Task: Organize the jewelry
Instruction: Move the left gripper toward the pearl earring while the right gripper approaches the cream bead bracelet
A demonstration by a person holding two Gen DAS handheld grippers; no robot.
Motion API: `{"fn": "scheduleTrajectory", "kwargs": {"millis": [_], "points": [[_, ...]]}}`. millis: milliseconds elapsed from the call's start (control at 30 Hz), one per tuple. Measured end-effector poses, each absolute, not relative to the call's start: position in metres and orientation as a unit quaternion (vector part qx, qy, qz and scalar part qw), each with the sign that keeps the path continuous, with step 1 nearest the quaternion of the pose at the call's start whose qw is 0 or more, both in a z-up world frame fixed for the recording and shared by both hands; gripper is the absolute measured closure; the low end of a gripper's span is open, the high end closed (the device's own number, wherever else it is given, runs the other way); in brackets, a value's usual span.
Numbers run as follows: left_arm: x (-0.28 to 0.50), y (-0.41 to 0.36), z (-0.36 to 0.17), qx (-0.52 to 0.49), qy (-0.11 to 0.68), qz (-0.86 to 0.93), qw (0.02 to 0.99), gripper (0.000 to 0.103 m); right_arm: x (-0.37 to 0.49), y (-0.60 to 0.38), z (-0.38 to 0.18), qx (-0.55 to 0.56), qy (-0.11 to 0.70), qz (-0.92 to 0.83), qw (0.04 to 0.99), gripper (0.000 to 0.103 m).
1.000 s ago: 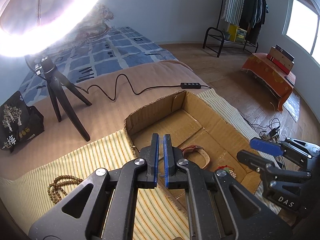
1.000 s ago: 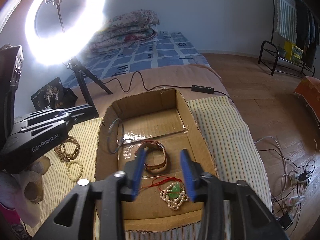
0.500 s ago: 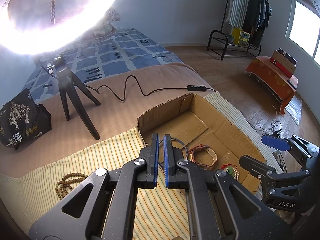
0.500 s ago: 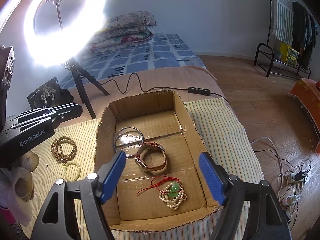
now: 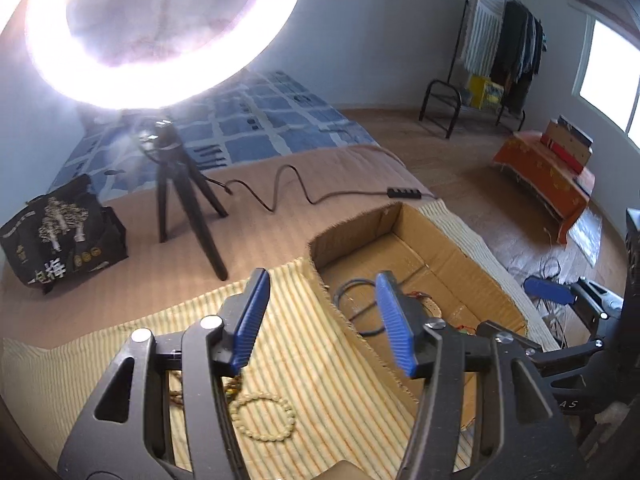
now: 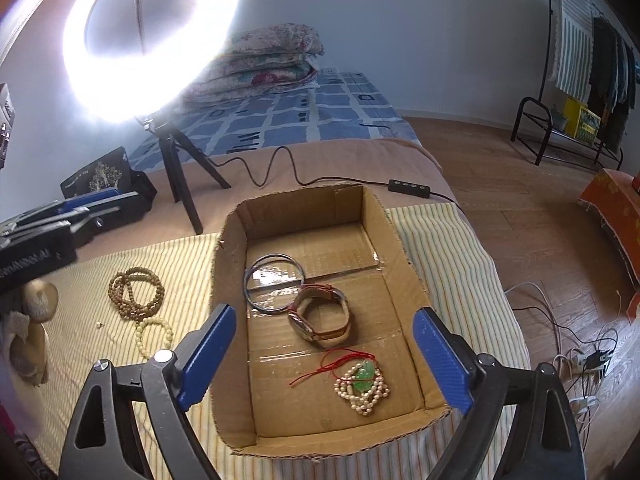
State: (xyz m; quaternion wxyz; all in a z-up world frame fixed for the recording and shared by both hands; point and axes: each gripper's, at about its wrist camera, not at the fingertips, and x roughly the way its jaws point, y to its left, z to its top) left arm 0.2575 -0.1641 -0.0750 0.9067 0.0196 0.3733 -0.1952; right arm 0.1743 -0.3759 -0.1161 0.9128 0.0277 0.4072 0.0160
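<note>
The jewelry lies in two groups. Inside the cardboard box (image 6: 408, 280), ahead of the right tongs (image 6: 324, 356) and below their spread blue pads, sit a thin metal bangle (image 6: 274, 282), a watch with a brown strap (image 6: 320, 314) touching the bangle's near edge, and nearer still a pearl bracelet (image 6: 362, 388) with a green stone and a red cord (image 6: 336, 364) trailing from it. Outside the box, off the right tongs' left pad, a brown bead strand (image 6: 136, 292) is coiled on the striped cloth (image 6: 444, 256), with a pale bead bracelet (image 6: 154, 336) just beside it on the near side.

The right tongs hang over the near end of the box, jaws wide and opening, nothing between them.

The left tongs (image 5: 320, 322) are also opening, with nothing gripped. Their right pad stands over the box's left wall and partly hides the bangle (image 5: 352, 300); their left pad is over the cloth. The pale bead bracelet (image 5: 264, 416) lies close under them, between the two arms.

Beyond both tongs, on the bed (image 6: 344, 160), stand a lit ring light (image 6: 148, 36) on a small tripod (image 6: 182, 172) and a black printed bag (image 5: 60, 232). Its cable (image 6: 280, 164) runs past the far end of the box.
</note>
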Motion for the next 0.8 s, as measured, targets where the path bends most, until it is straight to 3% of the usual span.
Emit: {"fn": "scheduleTrajectory", "kwargs": {"millis": [367,800], "points": [[0.245,-0.084,-0.067,0.027,0.372,-0.155,0.915,0.046,0.168,-0.329,-0.103,0.003,0.385,0.062,0.921,0.011],[0.227,0.006,-0.098,0.03,0.404,-0.112,0.907,0.046,0.173,-0.248,-0.12,-0.045,0.397,0.137,0.906,0.011]]}}
